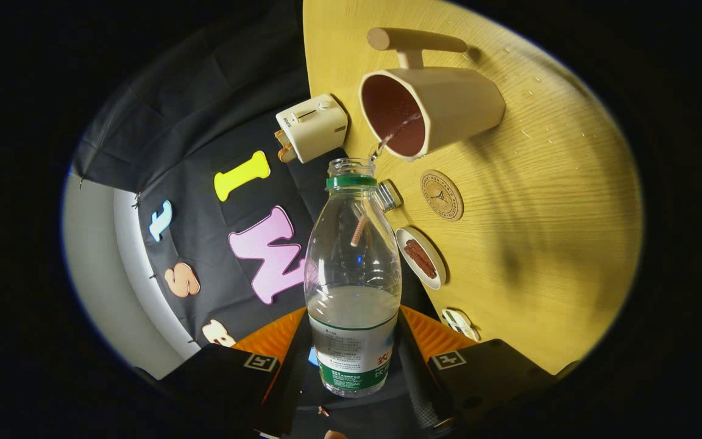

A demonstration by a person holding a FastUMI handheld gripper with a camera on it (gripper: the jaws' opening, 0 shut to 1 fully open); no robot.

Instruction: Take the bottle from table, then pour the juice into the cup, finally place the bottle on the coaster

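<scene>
My gripper (354, 332) is shut on a clear plastic bottle (353, 262) with a green neck ring and a white and green label; both orange fingers (275, 338) press its lower body. The bottle has no cap and is tipped toward the cream cup (448, 107). A thin stream of liquid runs from the bottle's mouth into the cup's dark red inside. Liquid still fills the bottle's lower part. The round wooden coaster (442, 194) lies on the yellow wooden table (546, 207), just beyond the bottle's mouth and beside the cup.
A white toaster (313, 127) with toast stands by the table edge near the cup. A small white dish (421, 257) with brown sticks lies next to the bottle. A metal cap-like piece (389, 195) sits beside the bottle neck. A wooden handle (415, 41) sticks out beyond the cup.
</scene>
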